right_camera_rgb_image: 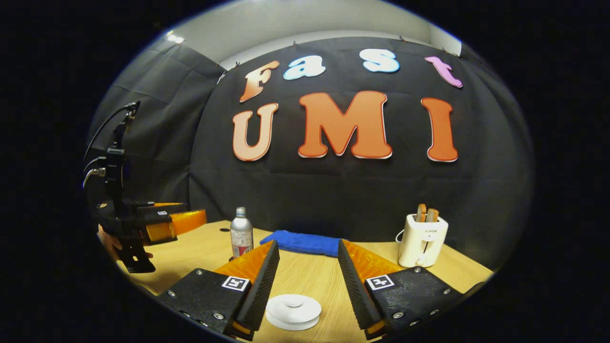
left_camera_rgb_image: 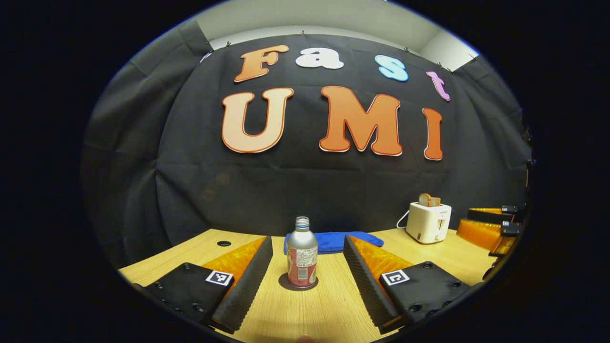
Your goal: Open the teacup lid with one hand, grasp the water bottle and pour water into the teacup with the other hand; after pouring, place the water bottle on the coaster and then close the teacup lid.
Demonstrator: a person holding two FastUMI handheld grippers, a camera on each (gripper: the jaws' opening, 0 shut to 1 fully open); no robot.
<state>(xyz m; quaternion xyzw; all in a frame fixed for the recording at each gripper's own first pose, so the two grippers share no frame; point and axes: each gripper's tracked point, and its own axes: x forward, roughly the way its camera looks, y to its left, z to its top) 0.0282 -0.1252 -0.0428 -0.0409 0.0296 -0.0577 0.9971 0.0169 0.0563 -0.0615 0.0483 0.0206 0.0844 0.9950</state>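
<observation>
A silver water bottle [left_camera_rgb_image: 301,257] with a red label stands upright on a dark round coaster [left_camera_rgb_image: 285,287] on the wooden table. My left gripper [left_camera_rgb_image: 307,242] is open, its fingers on either side of the bottle and apart from it. The same bottle [right_camera_rgb_image: 241,237] appears at the left of the right gripper view, with the left gripper [right_camera_rgb_image: 159,224] beside it. The white teacup lid [right_camera_rgb_image: 293,309], with a small knob, lies low between the fingers of my right gripper [right_camera_rgb_image: 308,244], which is open and not touching it. The cup under the lid is hidden.
A folded blue cloth [left_camera_rgb_image: 340,240] lies behind the bottle near the wall. A white toaster [left_camera_rgb_image: 428,221] with bread slices stands at the back right. The right gripper [left_camera_rgb_image: 491,224] shows at the right edge. A cable hole [left_camera_rgb_image: 223,243] marks the table's left.
</observation>
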